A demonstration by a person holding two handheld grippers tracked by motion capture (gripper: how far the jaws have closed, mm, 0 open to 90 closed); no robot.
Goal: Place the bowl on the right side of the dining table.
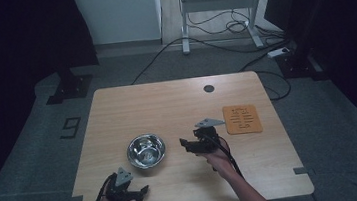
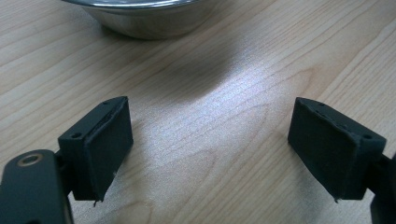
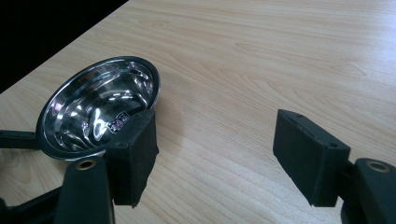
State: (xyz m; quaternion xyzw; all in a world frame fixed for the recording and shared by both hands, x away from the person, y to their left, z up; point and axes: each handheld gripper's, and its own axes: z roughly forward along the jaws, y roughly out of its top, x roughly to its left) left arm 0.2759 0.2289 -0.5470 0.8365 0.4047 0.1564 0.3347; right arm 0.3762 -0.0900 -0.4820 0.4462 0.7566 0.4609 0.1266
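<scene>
A shiny steel bowl (image 1: 145, 150) stands empty on the wooden table (image 1: 167, 106), left of centre. My left gripper (image 1: 137, 192) rests near the front edge, just below the bowl, held in a hand. In the left gripper view its jaws (image 2: 210, 135) stand wide open over bare wood, with the bowl (image 2: 140, 18) a short way ahead. To the right of the bowl, my right gripper (image 1: 187, 145) points left at it. Its jaws (image 3: 215, 140) are wide open and hold nothing, and the bowl (image 3: 98, 107) lies ahead on their left side, with a small sticker inside it.
An orange mat (image 1: 242, 119) with dark markings lies at the table's right side. A black round grommet (image 1: 209, 88) sits near the far edge. Beyond the table are cables on the floor, a desk frame (image 1: 217, 11) and dark stands.
</scene>
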